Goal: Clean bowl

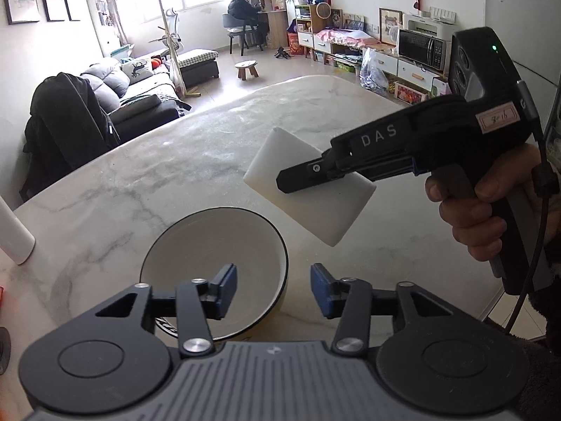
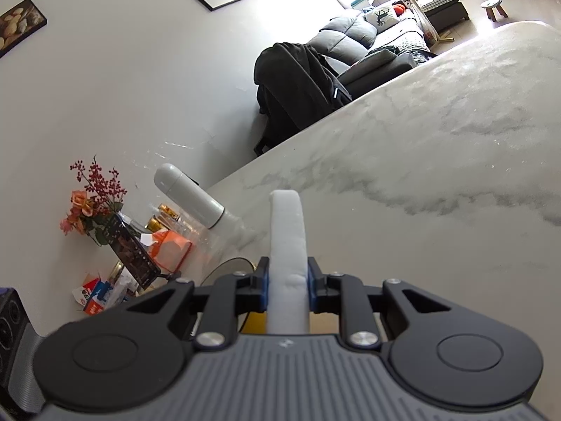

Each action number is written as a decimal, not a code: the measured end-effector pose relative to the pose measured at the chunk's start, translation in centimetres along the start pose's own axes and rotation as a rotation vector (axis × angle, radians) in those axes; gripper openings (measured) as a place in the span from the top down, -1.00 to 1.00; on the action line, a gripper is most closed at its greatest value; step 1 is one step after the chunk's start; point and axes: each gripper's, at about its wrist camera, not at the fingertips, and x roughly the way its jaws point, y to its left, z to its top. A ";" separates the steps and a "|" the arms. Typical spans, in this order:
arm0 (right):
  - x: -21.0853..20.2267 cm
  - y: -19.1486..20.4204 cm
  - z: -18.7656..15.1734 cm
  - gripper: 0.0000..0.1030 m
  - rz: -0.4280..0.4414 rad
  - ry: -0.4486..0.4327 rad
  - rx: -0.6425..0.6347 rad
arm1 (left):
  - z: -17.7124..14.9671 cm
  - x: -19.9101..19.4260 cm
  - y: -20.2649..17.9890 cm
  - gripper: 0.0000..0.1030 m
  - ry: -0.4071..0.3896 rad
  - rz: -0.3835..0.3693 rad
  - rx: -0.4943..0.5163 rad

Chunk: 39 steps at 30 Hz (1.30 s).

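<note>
A white bowl point(image 1: 196, 245) with a dark rim sits on the marble table point(image 1: 175, 161) just ahead of my left gripper point(image 1: 273, 289). The left gripper is open, its left finger over the bowl's inside and its right finger outside the rim. My right gripper point(image 1: 298, 179) is shut on a white sponge block point(image 1: 315, 207) and holds it in the air to the right of and above the bowl. In the right wrist view the sponge point(image 2: 285, 231) stands edge-on between the right gripper's point(image 2: 288, 286) blue pads. The bowl's dark rim point(image 2: 228, 263) shows faintly behind the left finger.
A white cylindrical bottle point(image 1: 12, 235) stands at the table's left edge; it also shows in the right wrist view point(image 2: 189, 196). Beside it are a flower vase point(image 2: 115, 231), an orange tissue pack point(image 2: 168, 249) and small clutter. A chair draped with black clothing point(image 1: 66, 119) stands beyond the table's far side.
</note>
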 end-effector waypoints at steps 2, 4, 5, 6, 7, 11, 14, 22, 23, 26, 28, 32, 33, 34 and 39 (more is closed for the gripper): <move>0.0 0.0 0.0 0.56 0.000 0.000 0.000 | 0.3 -0.2 0.3 -0.15 -0.002 0.027 -0.007; -0.1 0.0 -0.1 0.56 0.000 0.000 0.002 | 0.5 -0.5 0.8 -0.22 -0.003 0.056 -0.033; -0.1 0.0 -0.1 0.56 0.001 0.000 0.001 | 0.6 -0.6 1.2 -0.31 -0.005 0.074 -0.050; 0.0 0.0 -0.1 0.56 0.004 0.001 0.001 | 0.7 -0.7 1.4 -0.42 -0.006 0.090 -0.064; 0.0 0.1 -0.1 0.56 0.006 0.001 0.001 | 0.7 -0.7 1.8 -0.45 -0.008 0.121 -0.081; 0.4 0.0 -0.1 0.56 0.027 0.015 0.016 | 0.5 -0.3 3.6 -0.46 0.021 0.196 -0.155; 0.9 -0.1 -0.3 0.56 0.043 0.027 0.033 | 0.1 0.2 4.8 -0.43 0.053 0.218 -0.207; 1.3 0.2 -0.3 0.56 0.050 0.035 0.034 | -0.9 2.0 5.4 -0.32 0.121 0.226 -0.220; 1.3 0.2 -0.3 0.56 0.050 0.035 0.033 | -1.0 2.2 5.1 -0.30 0.117 0.231 -0.196; 1.4 0.1 -0.4 0.55 0.050 0.039 0.036 | -1.0 2.7 4.1 0.23 0.110 0.252 -0.130; 1.4 0.0 -0.5 0.55 0.051 0.042 0.039 | -0.9 3.0 3.6 0.31 0.115 0.272 -0.104; 1.5 -0.2 -0.6 0.55 0.049 0.047 0.047 | -0.7 3.7 3.0 0.46 0.108 0.324 -0.058; 1.5 -0.2 -0.7 0.55 0.048 0.048 0.050 | -0.6 3.9 3.0 0.46 0.108 0.323 -0.052; 1.5 -0.3 -0.7 0.55 0.047 0.049 0.053 | -0.4 4.1 3.0 0.46 0.107 0.321 -0.047; 1.4 -0.8 -0.7 0.55 0.042 0.039 0.073 | 0.2 5.4 2.5 0.46 0.099 0.339 0.000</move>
